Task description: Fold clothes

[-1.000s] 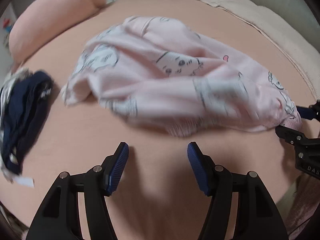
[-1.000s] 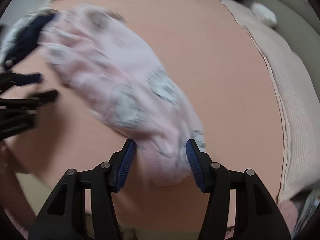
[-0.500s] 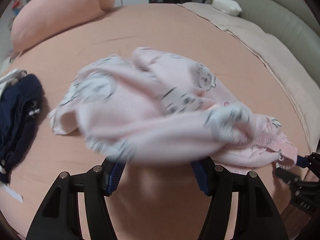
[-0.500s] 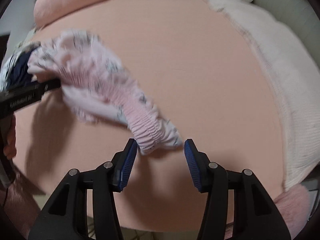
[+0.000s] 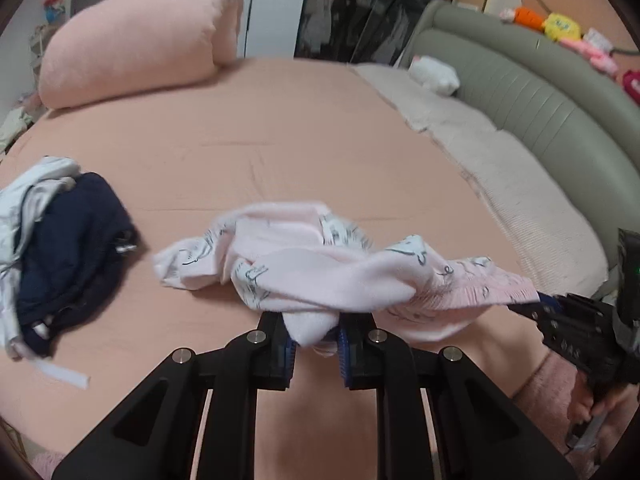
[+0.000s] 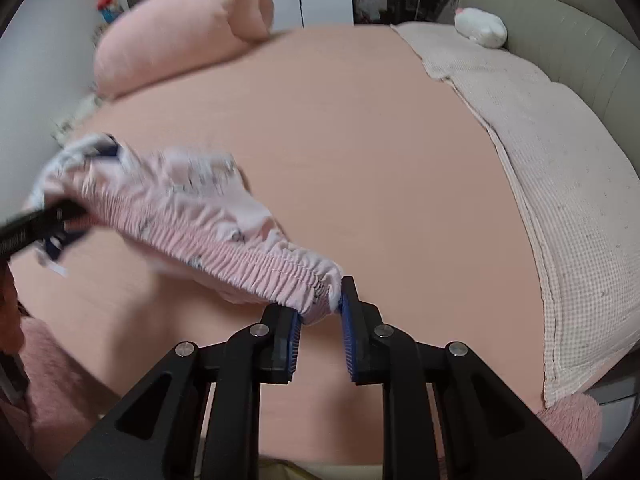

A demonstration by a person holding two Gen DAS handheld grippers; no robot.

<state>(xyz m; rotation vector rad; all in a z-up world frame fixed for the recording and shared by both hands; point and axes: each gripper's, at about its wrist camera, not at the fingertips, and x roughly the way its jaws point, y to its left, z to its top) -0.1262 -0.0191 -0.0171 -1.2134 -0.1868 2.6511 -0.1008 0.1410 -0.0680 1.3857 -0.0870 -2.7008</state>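
Each wrist view looks forward along its own jaws, low and close over the bed [image 5: 304, 128]. Both share the garment [image 5: 320, 268], pillow [image 6: 180, 32] and headboard [image 6: 560, 28].

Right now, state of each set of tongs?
Left tongs: closed on the pink printed garment.
Right tongs: closed on its elastic waistband.

The left tool [image 5: 314, 342] pinches bunched pink pyjama trousers [image 5: 320, 264] above the bed [image 5: 280, 128].
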